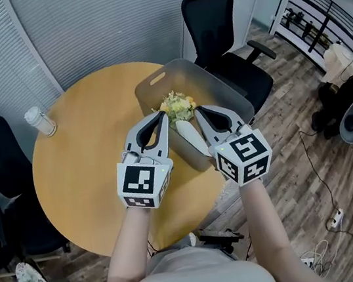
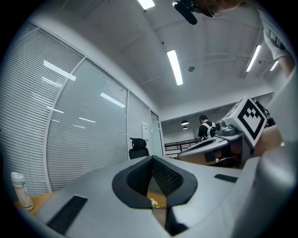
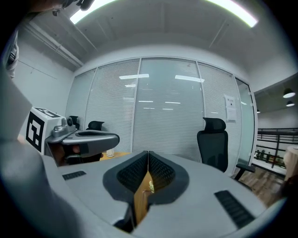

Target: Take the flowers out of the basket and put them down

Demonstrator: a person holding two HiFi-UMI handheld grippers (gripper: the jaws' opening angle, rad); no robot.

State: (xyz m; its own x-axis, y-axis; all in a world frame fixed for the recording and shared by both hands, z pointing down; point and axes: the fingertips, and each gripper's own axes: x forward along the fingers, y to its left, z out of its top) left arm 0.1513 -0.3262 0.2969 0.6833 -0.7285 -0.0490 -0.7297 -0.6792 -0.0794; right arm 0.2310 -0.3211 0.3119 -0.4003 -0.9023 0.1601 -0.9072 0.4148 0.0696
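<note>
The head view alone lays out the whole scene: the bouquet of yellow and green flowers in a white wrap (image 1: 181, 113) lies inside the grey plastic basket with slot handles (image 1: 221, 89), which sits on the right side of the round wooden table (image 1: 87, 164); the left gripper (image 1: 159, 118) and right gripper (image 1: 200, 112) hang over the basket, close on either side of the flowers; a small white bottle (image 1: 40, 120) stands well off at the table's left, a black office chair (image 1: 219, 30) behind the basket, with slatted blinds and plank floor around. The left gripper view shows its jaws pressed together on nothing, a fleck of flower through the slot beneath, and a distant person (image 2: 205, 128) unseen from above. The right gripper view shows its jaws closed and empty too, with the chair beyond.
</note>
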